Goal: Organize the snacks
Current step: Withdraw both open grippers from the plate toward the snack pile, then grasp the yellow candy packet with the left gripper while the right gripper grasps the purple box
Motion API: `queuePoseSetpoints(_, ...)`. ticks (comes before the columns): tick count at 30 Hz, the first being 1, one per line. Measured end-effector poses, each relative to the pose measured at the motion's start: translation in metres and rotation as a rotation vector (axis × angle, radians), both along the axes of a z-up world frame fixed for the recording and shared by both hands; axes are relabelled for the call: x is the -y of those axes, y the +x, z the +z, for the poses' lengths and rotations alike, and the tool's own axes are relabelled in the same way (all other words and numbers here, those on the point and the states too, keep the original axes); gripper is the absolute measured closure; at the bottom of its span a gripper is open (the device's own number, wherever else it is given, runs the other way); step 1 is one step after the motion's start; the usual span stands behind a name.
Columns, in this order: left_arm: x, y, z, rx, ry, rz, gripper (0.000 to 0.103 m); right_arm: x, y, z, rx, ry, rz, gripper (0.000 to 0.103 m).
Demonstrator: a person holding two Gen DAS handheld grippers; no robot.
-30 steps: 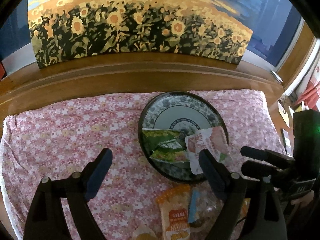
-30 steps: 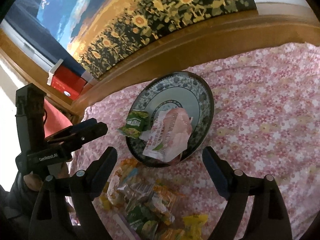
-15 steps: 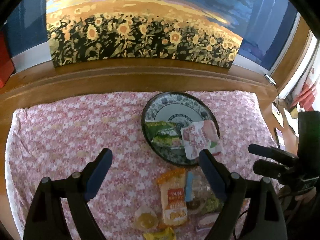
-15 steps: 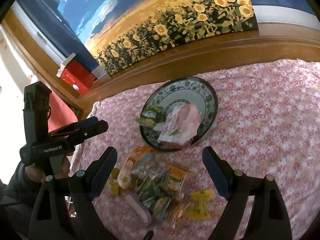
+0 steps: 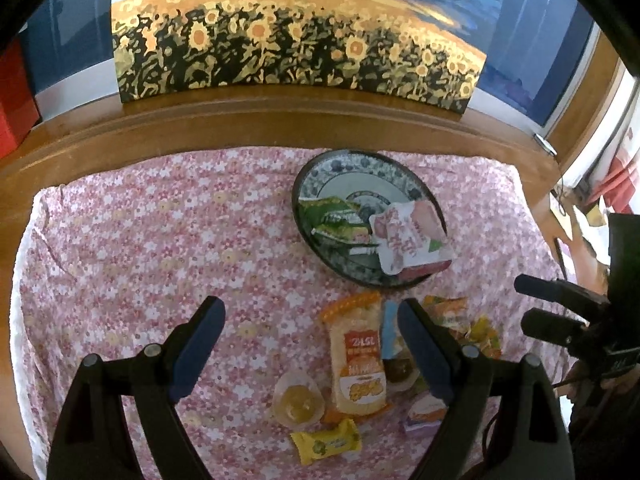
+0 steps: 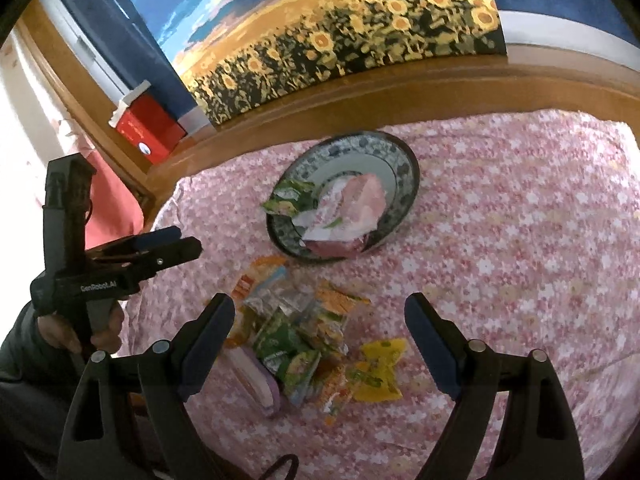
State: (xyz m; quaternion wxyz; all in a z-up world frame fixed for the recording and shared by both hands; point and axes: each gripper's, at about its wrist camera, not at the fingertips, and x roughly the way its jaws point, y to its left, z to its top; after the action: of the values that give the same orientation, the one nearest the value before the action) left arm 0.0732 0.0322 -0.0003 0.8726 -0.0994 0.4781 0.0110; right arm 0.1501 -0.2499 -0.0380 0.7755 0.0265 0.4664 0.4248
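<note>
overhead, both tools gape above loose snacks (image 5: 360,364) beside the plate (image 5: 344,164).

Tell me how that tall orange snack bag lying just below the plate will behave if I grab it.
The orange snack bag looks like a thin, puffy film pouch, so probably light and floppy, sagging from whichever end is pinched. Its glossy surface may slip. It overlaps neighbouring packets, so lifting it could drag them.

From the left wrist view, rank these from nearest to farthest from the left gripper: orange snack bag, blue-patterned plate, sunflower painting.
1. orange snack bag: just inside the right jaw, on the cloth.
2. blue-patterned plate: farther ahead, right of centre.
3. sunflower painting: farthest, standing on the wooden ledge behind.
</note>
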Motion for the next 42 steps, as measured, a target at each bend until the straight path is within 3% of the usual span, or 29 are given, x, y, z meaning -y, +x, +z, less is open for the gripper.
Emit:
queuePoseSetpoints(13, 0.005, -0.029, -0.025, -0.075, -0.030, 0.014, 0.012, -0.001, -0.011, -0.013, -0.025, -0.055, 0.036, 0.014)
queuePoseSetpoints(24, 0.004, -0.055, -0.044, -0.116, -0.048, 0.022, 0.012, -0.021, -0.048, -0.017, -0.042, -0.063, 0.140, 0.016)
queuePoseSetpoints(27, 0.008, -0.061, -0.049, -0.126, -0.050, 0.017, 0.012, -0.024, -0.058, -0.019, -0.052, -0.056, 0.162, 0.024)
queuePoseSetpoints(30, 0.012, -0.068, -0.054, -0.138, -0.057, 0.008, 0.016, -0.026, -0.065, -0.022, -0.066, -0.053, 0.172, 0.039)
queuePoseSetpoints(32, 0.014, -0.071, -0.057, -0.147, -0.058, 0.003, 0.025, -0.027, -0.068, -0.023, -0.074, -0.053, 0.175, 0.066)
queuePoseSetpoints(33, 0.014, -0.072, -0.059, -0.152, -0.061, 0.000, 0.027, -0.027, -0.069, -0.024, -0.075, -0.056, 0.173, 0.070)
queuePoseSetpoints(40, 0.017, -0.074, -0.066, -0.147, -0.056, -0.012, 0.029, -0.034, -0.062, -0.039, -0.114, -0.068, 0.135, 0.071)
queuePoseSetpoints(42, 0.017, -0.074, -0.065, -0.142, -0.047, -0.005, 0.050, -0.036, -0.062, -0.040, -0.114, -0.061, 0.138, 0.071)
